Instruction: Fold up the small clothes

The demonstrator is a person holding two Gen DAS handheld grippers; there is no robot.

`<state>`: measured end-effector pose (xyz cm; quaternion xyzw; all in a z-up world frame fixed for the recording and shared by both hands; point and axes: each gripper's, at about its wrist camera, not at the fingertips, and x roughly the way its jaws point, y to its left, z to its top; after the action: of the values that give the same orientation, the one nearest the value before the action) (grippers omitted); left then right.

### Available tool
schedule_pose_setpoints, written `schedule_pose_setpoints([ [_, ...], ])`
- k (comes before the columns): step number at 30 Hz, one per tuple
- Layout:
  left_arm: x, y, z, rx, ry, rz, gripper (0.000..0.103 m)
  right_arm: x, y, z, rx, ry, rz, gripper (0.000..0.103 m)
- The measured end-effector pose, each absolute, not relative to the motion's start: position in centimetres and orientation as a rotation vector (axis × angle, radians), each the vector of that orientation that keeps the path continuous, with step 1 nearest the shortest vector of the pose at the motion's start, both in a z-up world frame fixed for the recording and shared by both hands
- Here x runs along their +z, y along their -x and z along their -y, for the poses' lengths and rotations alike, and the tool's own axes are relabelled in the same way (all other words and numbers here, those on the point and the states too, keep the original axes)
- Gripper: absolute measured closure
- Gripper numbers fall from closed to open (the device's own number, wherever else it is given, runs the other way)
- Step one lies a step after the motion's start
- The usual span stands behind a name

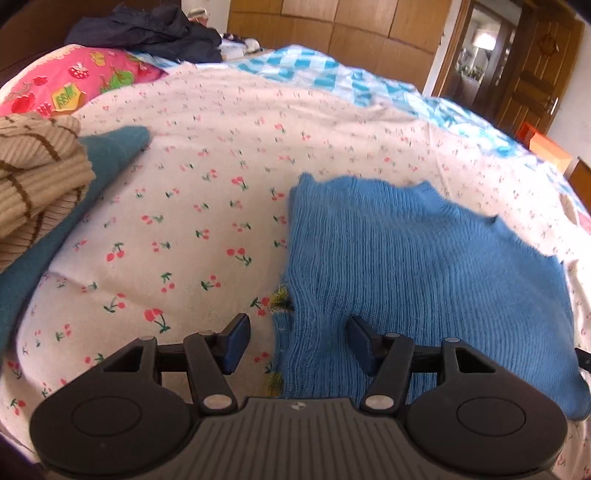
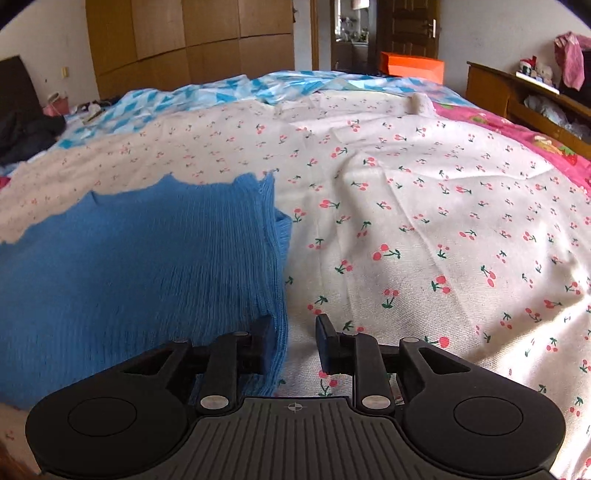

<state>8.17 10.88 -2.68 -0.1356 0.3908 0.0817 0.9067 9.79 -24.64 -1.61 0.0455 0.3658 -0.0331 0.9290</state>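
Observation:
A blue knitted garment (image 1: 417,266) lies folded on the cherry-print sheet (image 1: 192,206); it also shows in the right wrist view (image 2: 140,266). My left gripper (image 1: 297,338) is open, its jaws straddling the garment's near left edge, with nothing between them gripped. My right gripper (image 2: 293,341) is open, its jaws straddling the garment's near right edge; its left finger (image 2: 264,341) rests over the knit. A small yellow patterned bit (image 1: 280,297) peeks out at the garment's left edge.
A folded beige striped garment (image 1: 37,173) sits on a teal one (image 1: 44,236) at the left. Dark clothes (image 1: 155,29) lie at the bed's far end. A pink strawberry-print cover (image 2: 532,136) lies right, an orange box (image 2: 412,66) and wooden furniture (image 2: 517,96) beyond.

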Motion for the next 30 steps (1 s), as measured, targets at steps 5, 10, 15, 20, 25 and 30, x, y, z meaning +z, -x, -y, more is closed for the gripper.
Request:
schedule_pose_setpoints([
  [5,-1.6,-6.4,-11.4,0.181,0.339,-0.769,0.041,0.4,-8.4,23.9,-0.056,-0.073,-0.698,0.078],
  [10,-1.5,-5.1,-11.2,0.186,0.363,-0.795,0.040,2.6,-8.6,21.8,0.026,-0.086,-0.691,0.077],
  [15,-2.0,-4.9,-10.9,0.175,0.409,-0.828,0.040,4.2,-9.7,16.2,0.212,-0.027,-0.726,0.066],
  [20,-2.1,-4.3,-11.9,0.172,0.499,-0.814,0.040,4.8,-12.2,9.5,0.402,0.021,-0.795,0.061],
  [25,-2.5,-4.4,-12.7,0.163,0.554,-0.815,0.040,4.1,-15.4,2.8,0.501,0.076,-0.884,0.055],
  [30,-2.9,-4.8,-12.4,0.140,0.541,-0.827,0.040,1.8,-17.8,-3.4,0.541,0.178,-0.972,0.050],
])
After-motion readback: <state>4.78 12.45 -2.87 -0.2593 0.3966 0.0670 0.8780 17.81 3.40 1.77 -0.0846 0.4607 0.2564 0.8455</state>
